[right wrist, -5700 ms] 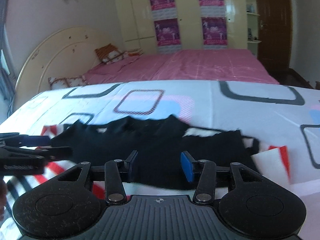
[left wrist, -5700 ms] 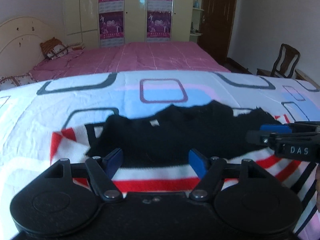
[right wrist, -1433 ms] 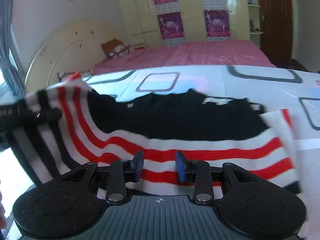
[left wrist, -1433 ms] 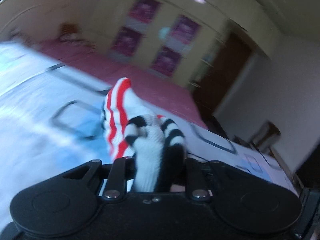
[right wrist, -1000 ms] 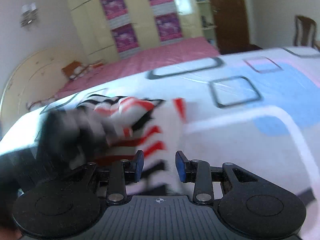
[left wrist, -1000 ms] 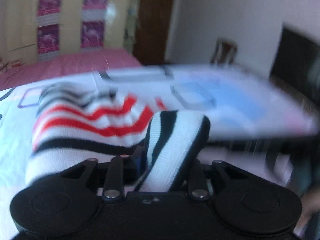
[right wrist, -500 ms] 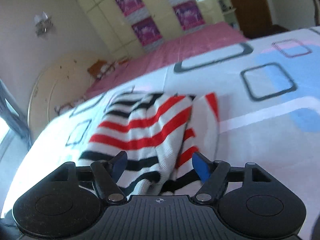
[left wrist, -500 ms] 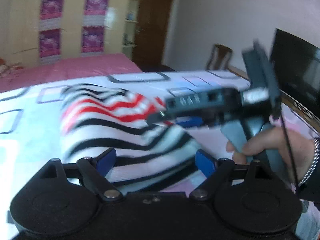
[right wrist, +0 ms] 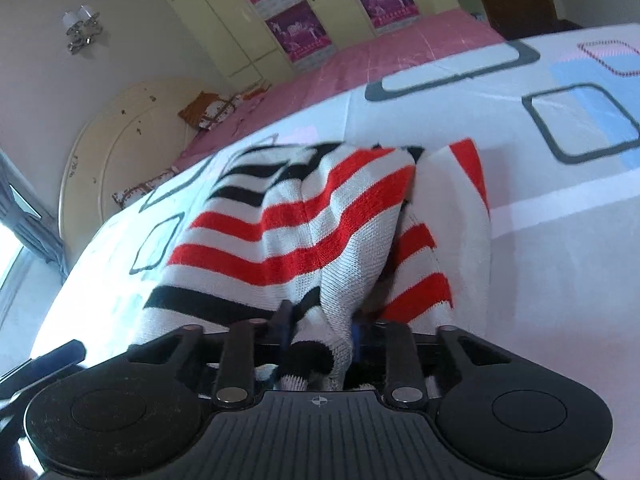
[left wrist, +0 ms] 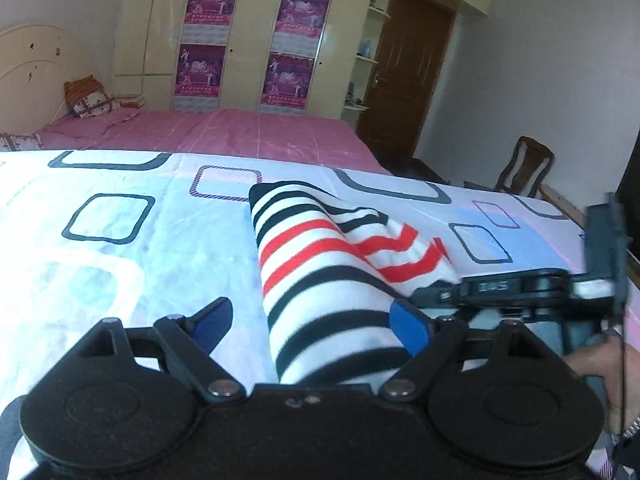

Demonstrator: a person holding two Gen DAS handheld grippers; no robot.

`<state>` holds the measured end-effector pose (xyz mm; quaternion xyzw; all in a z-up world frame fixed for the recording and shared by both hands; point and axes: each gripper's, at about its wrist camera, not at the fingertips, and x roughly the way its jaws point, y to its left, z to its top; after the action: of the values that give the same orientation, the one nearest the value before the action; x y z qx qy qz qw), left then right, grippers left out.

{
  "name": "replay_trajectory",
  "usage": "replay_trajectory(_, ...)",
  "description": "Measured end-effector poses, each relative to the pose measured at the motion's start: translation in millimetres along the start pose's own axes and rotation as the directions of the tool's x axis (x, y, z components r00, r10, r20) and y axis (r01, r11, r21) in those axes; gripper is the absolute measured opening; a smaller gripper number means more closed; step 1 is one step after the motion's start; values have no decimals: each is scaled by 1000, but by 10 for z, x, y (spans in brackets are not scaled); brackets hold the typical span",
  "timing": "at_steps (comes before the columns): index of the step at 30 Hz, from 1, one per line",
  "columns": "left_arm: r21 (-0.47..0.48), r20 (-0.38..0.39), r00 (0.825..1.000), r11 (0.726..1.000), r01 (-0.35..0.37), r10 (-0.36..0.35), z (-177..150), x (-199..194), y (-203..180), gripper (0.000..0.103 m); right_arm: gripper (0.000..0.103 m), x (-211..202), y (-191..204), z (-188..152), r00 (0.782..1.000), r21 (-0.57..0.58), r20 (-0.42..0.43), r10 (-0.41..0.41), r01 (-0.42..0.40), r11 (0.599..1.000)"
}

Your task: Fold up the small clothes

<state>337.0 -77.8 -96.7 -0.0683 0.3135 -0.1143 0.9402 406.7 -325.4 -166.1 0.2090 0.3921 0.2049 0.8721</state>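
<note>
- The left gripper (left wrist: 310,322) tilts downward over the patterned bed sheet (left wrist: 120,248), its blue pads (left wrist: 212,318) spread wide; the near end of the folded striped sweater (left wrist: 320,264) lies between them, and neither pad presses on it.
- The right gripper (right wrist: 320,330) also angles down; its jaws have just been closing and now pinch a bunched edge of the sweater's knit.
- In the left wrist view the right gripper reaches in from the right edge, held by a person's hand (left wrist: 604,364), its tip against the sweater's right side.
- The sweater lies on the sheet as a long folded bundle, white with red and black stripes.
- Its long axis runs away from the left camera toward the pink bed (left wrist: 240,136); the stripes cross that axis.
- A second folded layer sticks out on the bundle's right side.
</note>
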Motion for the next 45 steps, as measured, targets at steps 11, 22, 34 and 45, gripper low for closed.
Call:
replay_trajectory(11, 25, -117, 991, 997, 71, -68, -90, 396, -219, 83, 21, -324, -300, -115, 994, 55, 70, -85, 81, 995)
replay_trajectory(22, -33, -182, 981, 997, 69, -74, -226, 566, -34, 86, 27, -867, -356, -147, 997, 91, 64, -41, 35, 995)
replay_trajectory(34, -20, -185, 980, 997, 74, -77, -224, 611, -50, 85, 27, -889, -322, -532, 992, 88, 25, -120, 118, 989)
replay_trajectory(45, 23, -194, 980, 998, 59, -54, -108, 578, -112, 83, 27, -1023, -156, -357, 988, -12, 14, -154, 154, 988)
